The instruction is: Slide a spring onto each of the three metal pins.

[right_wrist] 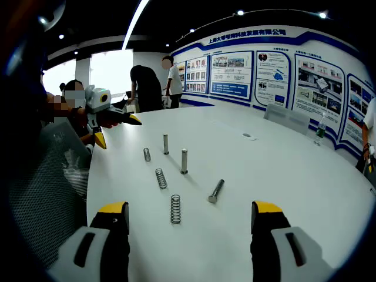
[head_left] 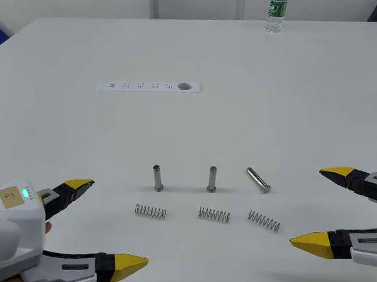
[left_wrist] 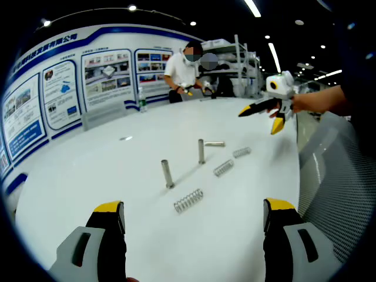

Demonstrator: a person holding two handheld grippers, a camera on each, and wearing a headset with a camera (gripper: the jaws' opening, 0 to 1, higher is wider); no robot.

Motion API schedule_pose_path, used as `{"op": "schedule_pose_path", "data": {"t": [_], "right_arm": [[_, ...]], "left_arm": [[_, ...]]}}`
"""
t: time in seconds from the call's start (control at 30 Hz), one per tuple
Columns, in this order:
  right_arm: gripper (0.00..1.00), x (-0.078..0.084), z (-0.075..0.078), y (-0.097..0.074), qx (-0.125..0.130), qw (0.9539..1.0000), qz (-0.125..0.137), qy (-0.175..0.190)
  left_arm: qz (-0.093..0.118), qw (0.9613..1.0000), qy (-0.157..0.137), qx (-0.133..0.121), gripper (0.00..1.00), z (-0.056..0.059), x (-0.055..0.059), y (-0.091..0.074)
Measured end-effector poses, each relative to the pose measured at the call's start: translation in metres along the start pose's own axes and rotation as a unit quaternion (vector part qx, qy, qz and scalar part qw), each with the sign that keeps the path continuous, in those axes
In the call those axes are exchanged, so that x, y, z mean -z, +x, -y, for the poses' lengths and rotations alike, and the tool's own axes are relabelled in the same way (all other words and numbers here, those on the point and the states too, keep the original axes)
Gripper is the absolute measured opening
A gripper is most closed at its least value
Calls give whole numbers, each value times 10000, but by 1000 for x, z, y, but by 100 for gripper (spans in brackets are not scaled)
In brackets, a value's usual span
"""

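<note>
The left tongs [head_left: 109, 223], yellow-tipped on black and grey jaws, are spread wide and hold nothing, hovering over the near left of the white surface [head_left: 288, 104]. The right tongs [head_left: 312, 206] hover at the near right, equally wide and empty. Between them three coiled steel-wire springs lie flat in a row: the left spring [head_left: 150, 211], the middle spring [head_left: 214, 214] and the right spring [head_left: 264, 220]. Just beyond each is a short silver metal pin with a flat head. The left pin [head_left: 157, 178] and the middle pin [head_left: 212, 178] stand upright on their heads. The right pin [head_left: 258, 179] lies on its side, head towards the near right. Every spring lies apart from its pin. Farther back lies a flat white power strip [head_left: 148, 86], and at the far edge stands a clear plastic water bottle with a green label [head_left: 276, 9].
</note>
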State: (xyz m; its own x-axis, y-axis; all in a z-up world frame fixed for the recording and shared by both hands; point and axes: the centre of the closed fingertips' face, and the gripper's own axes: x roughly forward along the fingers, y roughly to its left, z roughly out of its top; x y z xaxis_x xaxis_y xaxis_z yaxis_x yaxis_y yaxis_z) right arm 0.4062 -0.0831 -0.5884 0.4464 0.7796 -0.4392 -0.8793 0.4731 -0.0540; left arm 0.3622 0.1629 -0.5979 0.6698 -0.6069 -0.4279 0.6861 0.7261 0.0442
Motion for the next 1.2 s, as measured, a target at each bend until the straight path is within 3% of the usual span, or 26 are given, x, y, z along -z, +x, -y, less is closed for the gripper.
{"op": "schedule_pose_path", "data": {"t": [1.2], "right_arm": [[78,-14,17,7,201,9997,-69,147]], "left_arm": [[120,9999,-35,-29,100,1,-6,1]]}}
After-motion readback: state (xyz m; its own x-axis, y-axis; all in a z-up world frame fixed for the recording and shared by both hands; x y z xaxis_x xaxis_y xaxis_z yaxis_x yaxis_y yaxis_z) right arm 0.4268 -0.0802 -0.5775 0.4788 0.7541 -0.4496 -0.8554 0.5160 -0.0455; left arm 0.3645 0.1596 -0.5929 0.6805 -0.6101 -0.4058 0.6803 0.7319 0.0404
